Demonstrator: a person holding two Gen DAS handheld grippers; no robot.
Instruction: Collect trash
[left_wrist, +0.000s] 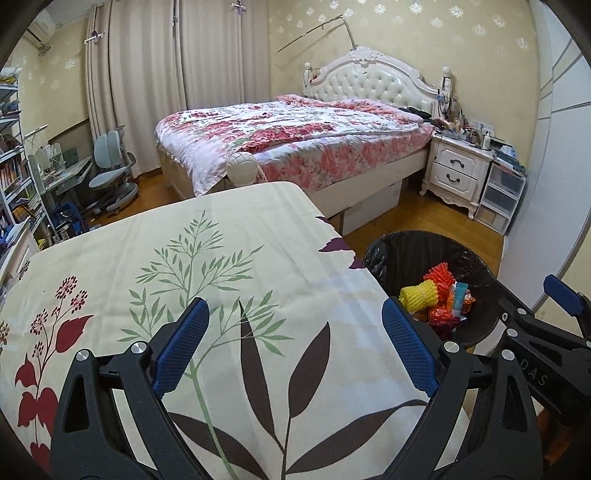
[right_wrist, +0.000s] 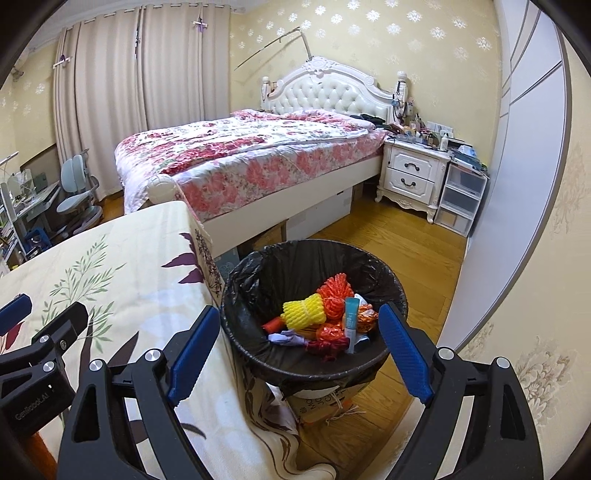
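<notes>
A black-lined trash bin (right_wrist: 258, 273) stands on the floor at the table's right edge; it also shows in the left wrist view (left_wrist: 476, 254). Inside lie a yellow foam net (right_wrist: 303, 309), an orange foam net (right_wrist: 334, 288), a teal tube (right_wrist: 351, 317), red wrappers (right_wrist: 327, 341) and white paper (right_wrist: 286, 336). My right gripper (right_wrist: 295, 332) is open and empty, held above the bin's near rim. My left gripper (left_wrist: 295, 321) is open and empty over the table's leaf-print cloth (left_wrist: 221, 240).
A bed (right_wrist: 240, 155) with a floral quilt stands beyond the table. A white nightstand (right_wrist: 413, 173) and plastic drawers (right_wrist: 461, 195) stand at the right wall. A desk chair (left_wrist: 110, 170) and shelves (left_wrist: 14, 177) stand at the left. A cardboard box (right_wrist: 325, 402) sits under the bin.
</notes>
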